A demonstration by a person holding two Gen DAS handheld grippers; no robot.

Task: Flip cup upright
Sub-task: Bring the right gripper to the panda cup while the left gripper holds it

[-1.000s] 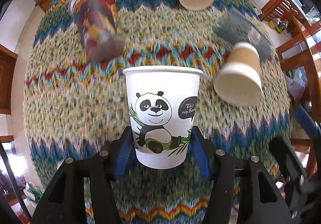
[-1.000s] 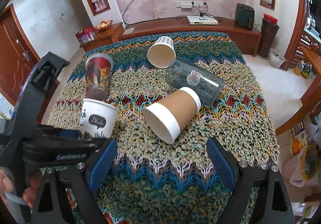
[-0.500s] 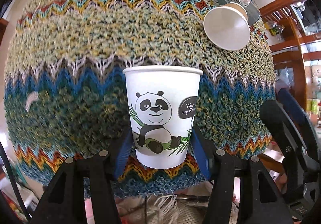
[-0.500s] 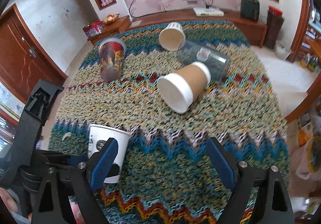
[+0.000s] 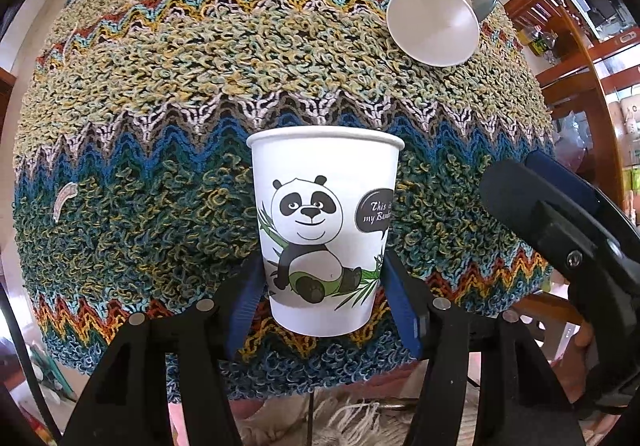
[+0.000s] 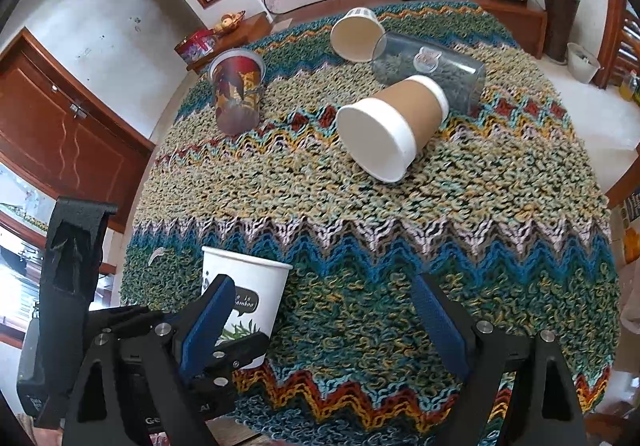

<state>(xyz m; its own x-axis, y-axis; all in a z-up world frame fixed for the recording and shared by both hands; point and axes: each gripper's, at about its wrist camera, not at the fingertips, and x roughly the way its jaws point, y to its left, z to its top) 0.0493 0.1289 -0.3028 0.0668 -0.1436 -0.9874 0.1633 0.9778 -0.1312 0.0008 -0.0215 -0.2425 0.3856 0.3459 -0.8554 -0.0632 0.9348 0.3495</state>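
Left gripper [image 5: 322, 288]: closed on upright white panda-print paper cup [image 5: 324, 230], near table edge.
Right gripper [image 6: 320, 322]: jaws wide, nothing between them.
Ahead of right gripper: brown-sleeved paper cup [image 6: 394, 126] on its side, touching toppled clear tumbler [image 6: 430, 68].
Ahead-left: red printed cup [image 6: 237, 90], upright.

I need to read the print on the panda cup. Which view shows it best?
The left wrist view: the panda cup faces the camera, upright, held by the left tongs. The right wrist view shows only its side, partly hidden.
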